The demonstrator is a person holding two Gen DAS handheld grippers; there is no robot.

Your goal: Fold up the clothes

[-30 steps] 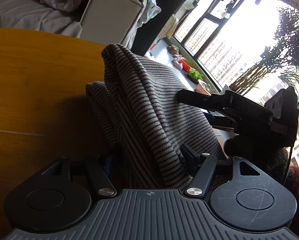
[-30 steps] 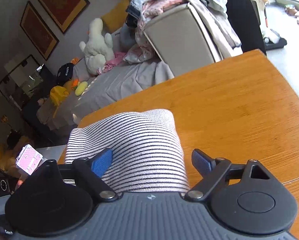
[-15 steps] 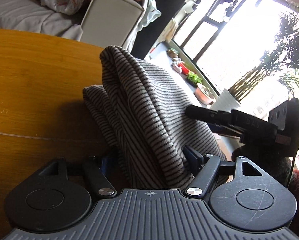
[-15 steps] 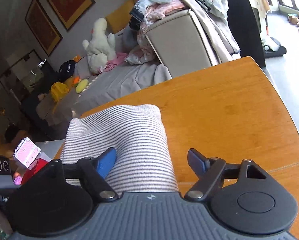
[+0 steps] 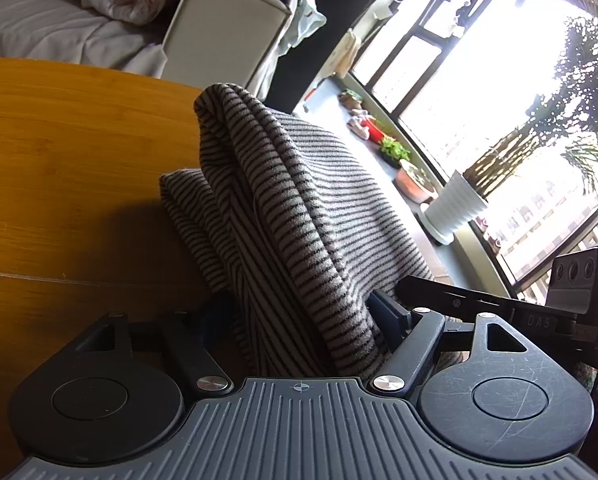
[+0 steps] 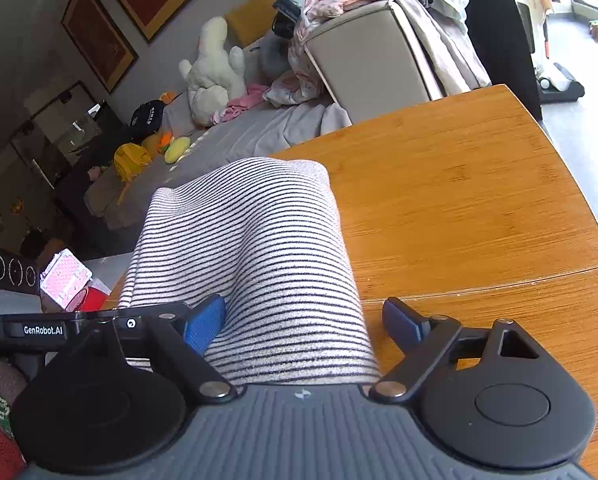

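Note:
A grey garment with thin black stripes [image 5: 291, 216] is bunched in folds over the wooden table [image 5: 59, 140]. It runs back between the fingers of my left gripper [image 5: 299, 320], whose jaws stand wide apart around it. In the right wrist view the same striped garment [image 6: 251, 248] lies between the fingers of my right gripper [image 6: 307, 324], whose blue pads [image 6: 205, 322] stand apart; the left pad touches the cloth, the right pad is clear of it. The right gripper shows at the right edge of the left wrist view [image 5: 499, 308].
The table's far edge and corner [image 6: 511, 92] drop off toward the floor. A beige armchair piled with clothes [image 6: 379, 48] stands beyond it, beside a grey bed with a plush toy [image 6: 215, 72]. Windows and potted plants [image 5: 455, 204] lie to the right.
Both grippers have shifted slightly over the table with the garment still between their fingers. The right gripper sits lower and closer beside my left one.

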